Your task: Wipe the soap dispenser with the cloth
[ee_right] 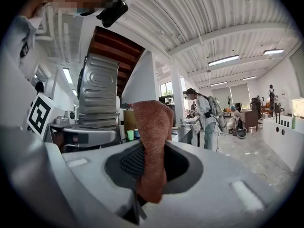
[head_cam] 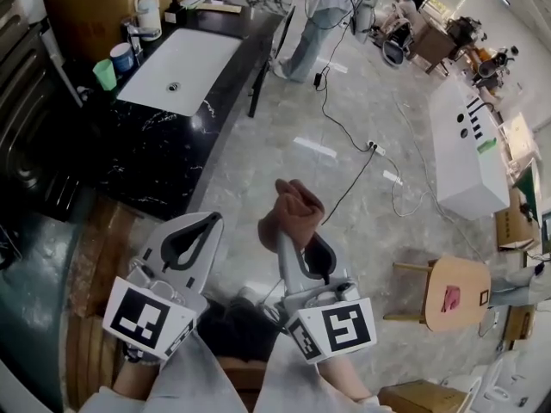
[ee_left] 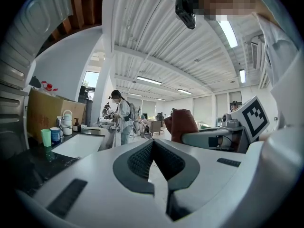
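Right gripper (head_cam: 295,241) clamped on rust cloth (head_cam: 291,206), left gripper (head_cam: 209,220) closed, empty, open floor ahead, counter edge (head_cam: 209,163) forward-left, stool (head_cam: 456,292) to its right only from head view

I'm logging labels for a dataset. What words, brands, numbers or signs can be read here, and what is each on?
No text is legible in any view.
Cardboard box: red print, too blurred to read.
Left cube, right cube: black square markers only, no words or numbers.
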{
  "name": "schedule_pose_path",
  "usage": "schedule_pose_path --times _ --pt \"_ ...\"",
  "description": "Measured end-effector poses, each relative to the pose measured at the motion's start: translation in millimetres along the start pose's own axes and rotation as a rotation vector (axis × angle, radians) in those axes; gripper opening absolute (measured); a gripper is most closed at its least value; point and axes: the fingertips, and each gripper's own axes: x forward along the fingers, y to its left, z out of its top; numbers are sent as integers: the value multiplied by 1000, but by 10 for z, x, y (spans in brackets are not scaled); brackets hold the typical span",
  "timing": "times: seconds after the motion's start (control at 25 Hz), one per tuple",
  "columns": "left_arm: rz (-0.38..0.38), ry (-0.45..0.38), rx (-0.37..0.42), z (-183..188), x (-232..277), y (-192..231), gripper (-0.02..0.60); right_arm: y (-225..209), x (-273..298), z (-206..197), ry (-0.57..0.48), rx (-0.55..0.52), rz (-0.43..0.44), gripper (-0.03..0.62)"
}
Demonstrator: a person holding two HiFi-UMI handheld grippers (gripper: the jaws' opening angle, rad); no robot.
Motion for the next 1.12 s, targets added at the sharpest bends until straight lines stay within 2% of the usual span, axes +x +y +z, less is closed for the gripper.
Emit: schedule_pose_path --times 0.12,0.24,0.36,0.8,0.96,1.12 --pt "15 19 -27 7 93 -179 3 -176 -91 11 1 1 15 75" --pt "18 16 16 7 181 -336 3 -346 -201 13 1 -1 27 75" --pt "31 11 1 10 254 -463 3 -498 -307 11 -1 -3 29 75" --pt "17 -30 2 122 491 -906 3 -901 -664 -2 -26 -22 -6 75" --pt "14 -40 45 138 550 -965 3 -999 -707 -16 -20 -17 -17 75" --pt "14 -37 34 114 626 -959 3 -1085 -688 -38 -21 -16 -24 75"
